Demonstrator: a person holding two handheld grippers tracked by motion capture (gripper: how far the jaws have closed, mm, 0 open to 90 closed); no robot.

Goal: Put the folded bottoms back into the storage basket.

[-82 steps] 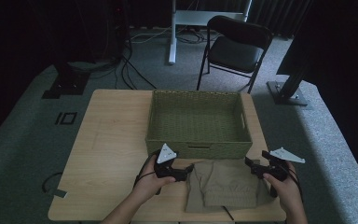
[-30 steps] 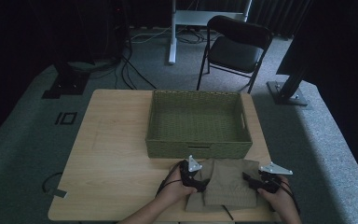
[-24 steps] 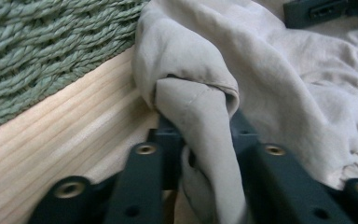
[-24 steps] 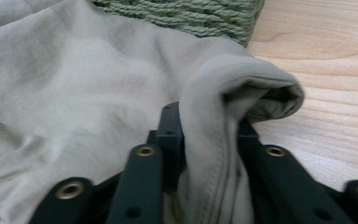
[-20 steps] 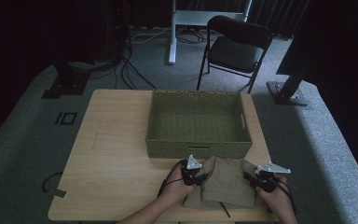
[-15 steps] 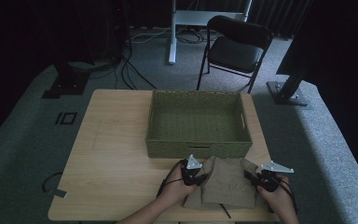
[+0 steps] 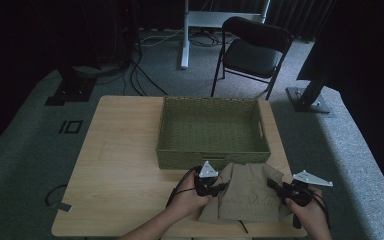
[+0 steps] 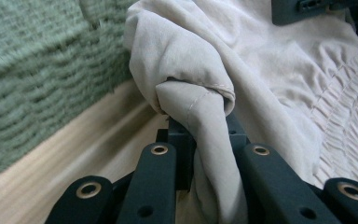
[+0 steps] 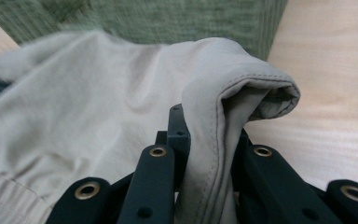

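A dim room with a folding chair [image 7: 252, 47] and trailing floor cables frames a pale wooden surface [image 7: 120, 170], where a woven green basket [image 7: 212, 131] stands empty at the centre of the high view. Just below it, at the bottom centre of that frame, a folded beige garment [image 7: 247, 192] lies with its upper edge touching the basket's near wall. The left claw [image 7: 219, 186] is clamped on a bunched fold at the garment's left edge, and the left gripper view shows cloth [image 8: 205, 112] pinched tight between the black jaws, with the basket wall blurred at the upper left. The right claw [image 7: 274, 186] is likewise clamped on the right edge; in the right gripper view a hemmed fold [image 9: 242, 107] rises from between its jaws, with bare wood at the right. Both sets of jaws have just been closing on the fabric. By the look of it, the grasping is done and the lift is barely begun: most of the garment rests on the surface, and carrying it over the rim and setting it down in the basket remains.
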